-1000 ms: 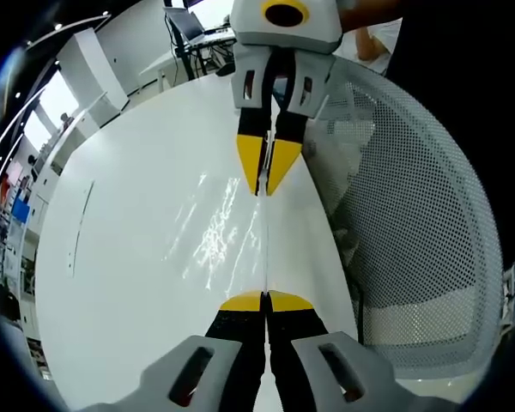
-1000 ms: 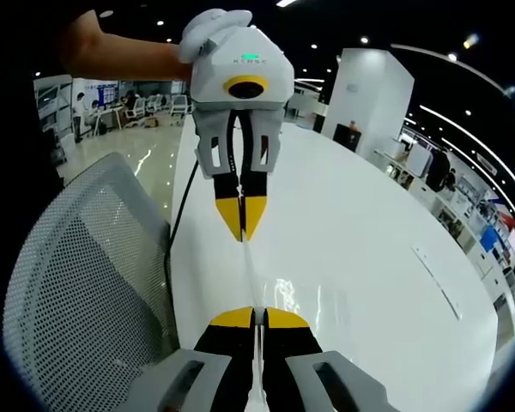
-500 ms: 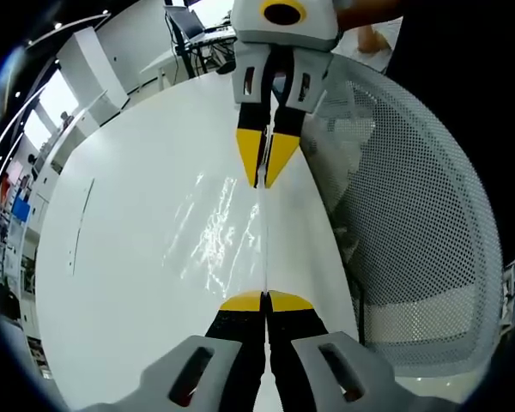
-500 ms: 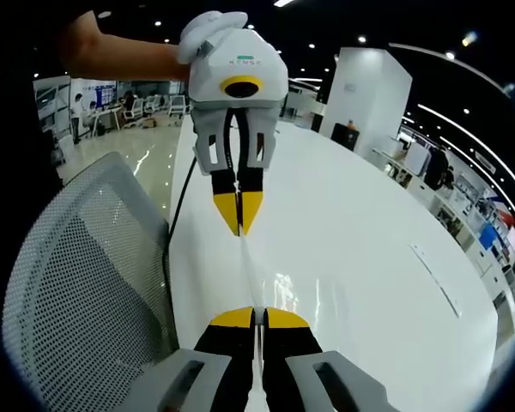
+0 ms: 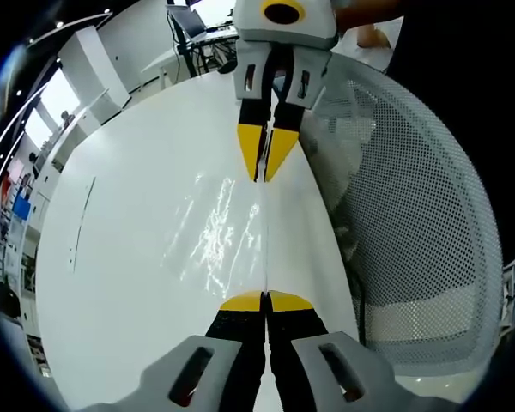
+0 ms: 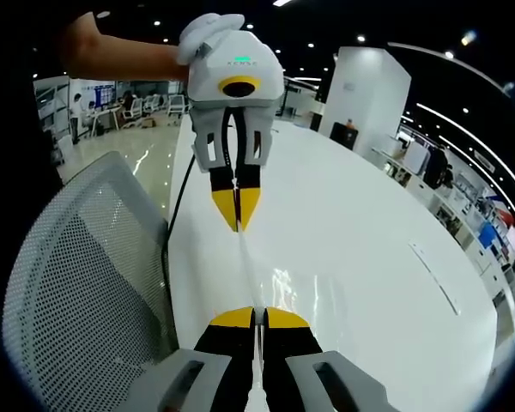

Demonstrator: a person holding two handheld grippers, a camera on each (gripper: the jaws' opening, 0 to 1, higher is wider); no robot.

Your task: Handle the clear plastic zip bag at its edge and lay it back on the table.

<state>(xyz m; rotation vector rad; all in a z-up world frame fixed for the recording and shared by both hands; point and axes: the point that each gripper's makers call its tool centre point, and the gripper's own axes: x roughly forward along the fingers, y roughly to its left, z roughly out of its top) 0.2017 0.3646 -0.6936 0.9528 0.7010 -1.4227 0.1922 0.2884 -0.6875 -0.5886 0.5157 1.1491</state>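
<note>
The clear plastic zip bag (image 5: 263, 245) hangs edge-on, stretched taut above the white surface (image 5: 137, 257), not yet laid down. The left hand-held gripper (image 5: 265, 300) is clamped on one end of its edge, the right hand-held gripper (image 6: 252, 316) on the other, a mesh chair (image 6: 77, 283) alongside.

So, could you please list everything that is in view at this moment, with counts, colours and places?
zip bag: one, clear, stretched edge-on between the two grippers above the table
table: one, white and glossy, beneath the bag
mesh chair: one, pale grey, beside the table edge
cable: one, black, along the table edge by the chair
left gripper: one, grey with yellow-tipped fingers, shut on the bag's near edge
right gripper: one, same colours, shut on the opposite edge
person's forearm: one, holding the left gripper
</note>
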